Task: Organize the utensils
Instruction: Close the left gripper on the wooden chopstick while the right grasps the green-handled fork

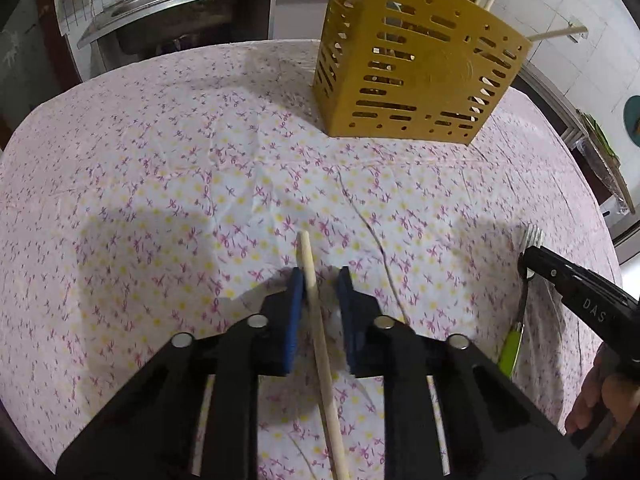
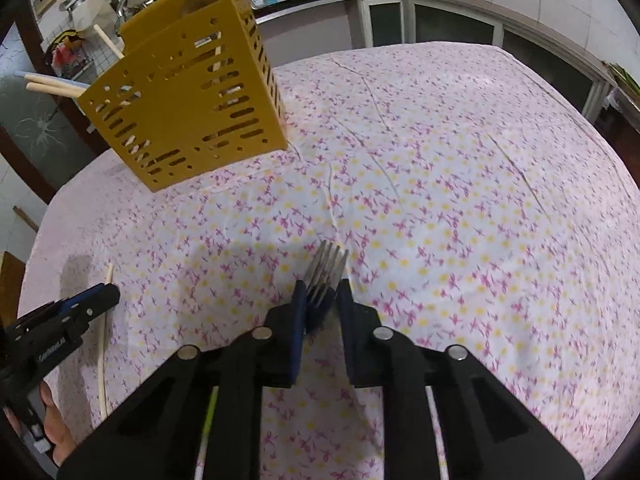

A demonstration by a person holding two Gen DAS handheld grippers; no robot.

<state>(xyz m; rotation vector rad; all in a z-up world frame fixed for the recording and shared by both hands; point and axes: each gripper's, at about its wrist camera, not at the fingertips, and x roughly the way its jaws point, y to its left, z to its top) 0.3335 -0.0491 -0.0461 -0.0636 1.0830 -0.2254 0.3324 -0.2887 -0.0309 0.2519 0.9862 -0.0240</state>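
1. The left gripper (image 1: 320, 280) sits low over the floral-clothed desk (image 1: 160, 184), its fingers (image 1: 295, 292) either side of a wooden chopstick (image 1: 316, 312). A gap shows on the right side, so the fingers look parted, not yet clamped.
2. The yellow slotted holder (image 1: 412, 72) stands at the far side of the desk, several chopsticks already poking from it.
3. The right gripper (image 2: 322, 300) straddles the tines of a green-handled fork (image 2: 326, 276) lying on the cloth; whether the fingers actually pinch it I cannot tell.
4. Judged step: picking up both remaining utensils. Next calls for closing firmly, lifting clear, then carrying to the holder's open top.
5. Open cloth lies between grippers and holder, with nothing in the way. The holder stands near the far edge, so a hard nudge could push it off.
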